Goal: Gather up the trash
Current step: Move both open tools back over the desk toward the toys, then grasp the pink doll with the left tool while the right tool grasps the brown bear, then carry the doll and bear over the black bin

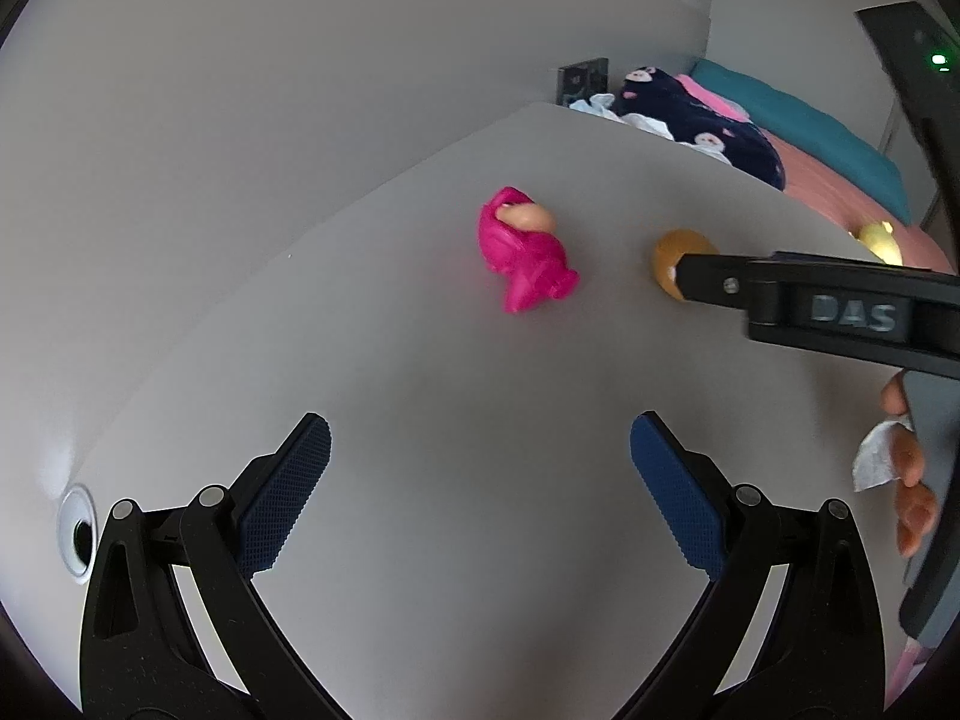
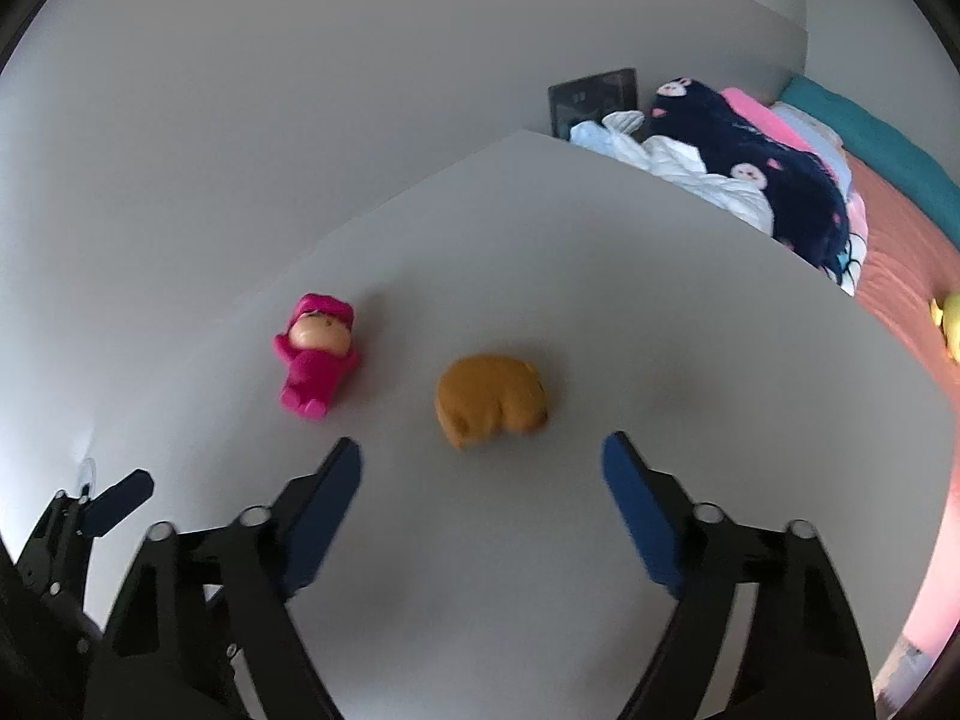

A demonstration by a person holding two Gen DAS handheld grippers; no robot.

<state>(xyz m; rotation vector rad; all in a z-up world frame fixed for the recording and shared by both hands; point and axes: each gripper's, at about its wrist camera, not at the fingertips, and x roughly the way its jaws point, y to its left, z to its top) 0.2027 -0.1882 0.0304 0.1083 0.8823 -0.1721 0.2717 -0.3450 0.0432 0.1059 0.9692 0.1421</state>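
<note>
A pink toy figure (image 1: 527,256) lies on the white table (image 1: 420,372), ahead of my open, empty left gripper (image 1: 480,468). An orange-brown soft lump (image 1: 675,258) lies to its right, partly hidden by my right gripper's finger (image 1: 780,300). In the right wrist view the orange-brown lump (image 2: 491,399) sits just ahead of my open, empty right gripper (image 2: 482,471), centred between the fingers. The pink figure (image 2: 315,357) lies to its left. A hand at the right edge holds a crumpled white tissue (image 1: 876,459).
A bed (image 2: 894,228) with a dark patterned blanket (image 2: 762,162), white cloths and a yellow toy (image 2: 948,324) lies beyond the table's far right edge. A dark wall plate (image 2: 591,97) sits behind. A round cable hole (image 1: 77,531) is at the table's left. My left gripper's fingertip (image 2: 120,501) shows at lower left.
</note>
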